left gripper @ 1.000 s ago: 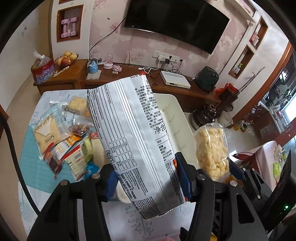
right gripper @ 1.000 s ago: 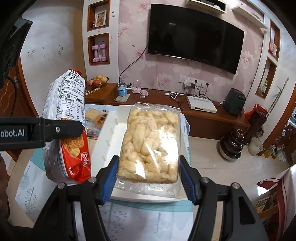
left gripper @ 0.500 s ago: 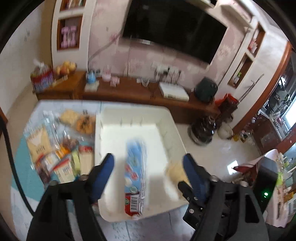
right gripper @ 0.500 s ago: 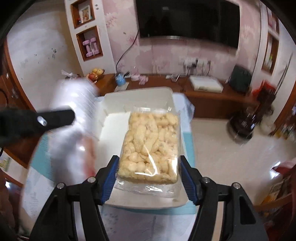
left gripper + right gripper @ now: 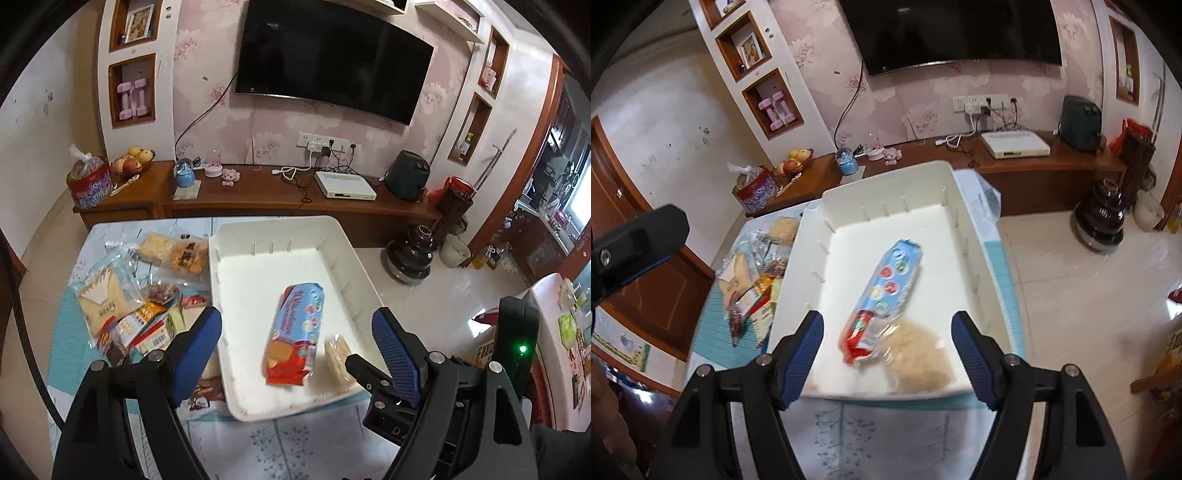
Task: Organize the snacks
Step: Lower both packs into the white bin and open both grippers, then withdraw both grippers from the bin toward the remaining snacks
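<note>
- White bin (image 5: 280,227): rigid plastic, slotted walls, stands on the table (image 5: 280,439). Both packets inspected below lie on its floor at the near end.
- Loose snack pile (image 5: 122,314): remaining packets on the table just beside the bin's left wall, not yet sorted.
- Biscuit packet (image 5: 293,334): blue and red, lying flat and slanted. Judged light, contents brittle; grip across its width, gently.
- Clear puffed-snack bag (image 5: 918,356): touching the biscuit packet's red end. Judged very light, slippery film, crushable; take it by its edges.
- Left gripper (image 5: 295,347): jaws wide, just opened, nothing between them.
- Right gripper (image 5: 886,354): jaws wide, just been opening, nothing clamped.
</note>
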The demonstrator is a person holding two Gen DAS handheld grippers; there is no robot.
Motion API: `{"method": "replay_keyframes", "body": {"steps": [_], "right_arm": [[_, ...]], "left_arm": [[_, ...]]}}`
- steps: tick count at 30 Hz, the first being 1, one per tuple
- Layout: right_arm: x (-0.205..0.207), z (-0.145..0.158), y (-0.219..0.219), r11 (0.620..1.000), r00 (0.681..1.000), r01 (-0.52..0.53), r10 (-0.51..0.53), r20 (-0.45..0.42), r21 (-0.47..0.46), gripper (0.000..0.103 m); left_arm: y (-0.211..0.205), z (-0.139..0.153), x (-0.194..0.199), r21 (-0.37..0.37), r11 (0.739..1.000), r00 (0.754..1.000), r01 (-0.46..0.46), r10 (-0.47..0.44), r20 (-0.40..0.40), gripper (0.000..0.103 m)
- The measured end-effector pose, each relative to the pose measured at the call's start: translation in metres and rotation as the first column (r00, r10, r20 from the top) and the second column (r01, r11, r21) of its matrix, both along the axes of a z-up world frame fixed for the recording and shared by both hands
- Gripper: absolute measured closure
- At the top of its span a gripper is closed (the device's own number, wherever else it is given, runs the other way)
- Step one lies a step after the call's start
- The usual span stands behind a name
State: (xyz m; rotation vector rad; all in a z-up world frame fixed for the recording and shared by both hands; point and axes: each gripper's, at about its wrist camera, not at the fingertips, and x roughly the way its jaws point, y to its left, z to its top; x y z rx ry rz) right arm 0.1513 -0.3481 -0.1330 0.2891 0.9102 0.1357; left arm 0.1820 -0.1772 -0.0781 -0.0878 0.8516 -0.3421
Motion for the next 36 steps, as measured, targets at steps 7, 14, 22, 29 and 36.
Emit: {"method": "replay_keyframes", "body": {"steps": [7, 14, 22, 29, 36], "right_arm": [[-0.012, 0.002, 0.018, 0.999, 1.000, -0.026, 0.026, -0.017, 0.028, 0.031], [-0.021, 0.007, 0.029, 0.999, 0.999, -0.029, 0.030, -0.026, 0.033, 0.031], [-0.025, 0.008, 0.040, 0.995, 0.996, 0.070, -0.066, -0.064, 0.071, 0.031], [-0.027, 0.004, 0.060, 0.977, 0.979, 0.187, -0.177, -0.105, 0.102, 0.031], [-0.029, 0.005, 0.091, 0.962, 0.963, 0.253, -0.241, -0.121, 0.097, 0.031]], "left_arm": [[0.029, -0.006, -0.016, -0.008, 1.000, 0.999, -0.027, 0.027, -0.021, 0.020], [0.070, -0.013, -0.027, -0.001, 0.997, 0.996, -0.083, 0.082, -0.038, 0.020], [0.128, -0.016, -0.030, 0.030, 0.993, 0.992, -0.117, 0.118, -0.051, 0.020], [0.177, -0.017, -0.020, 0.072, 0.994, 0.993, -0.083, 0.088, -0.075, 0.020], [0.218, -0.018, -0.005, 0.110, 0.993, 0.996, -0.030, 0.039, -0.084, 0.020]]}}
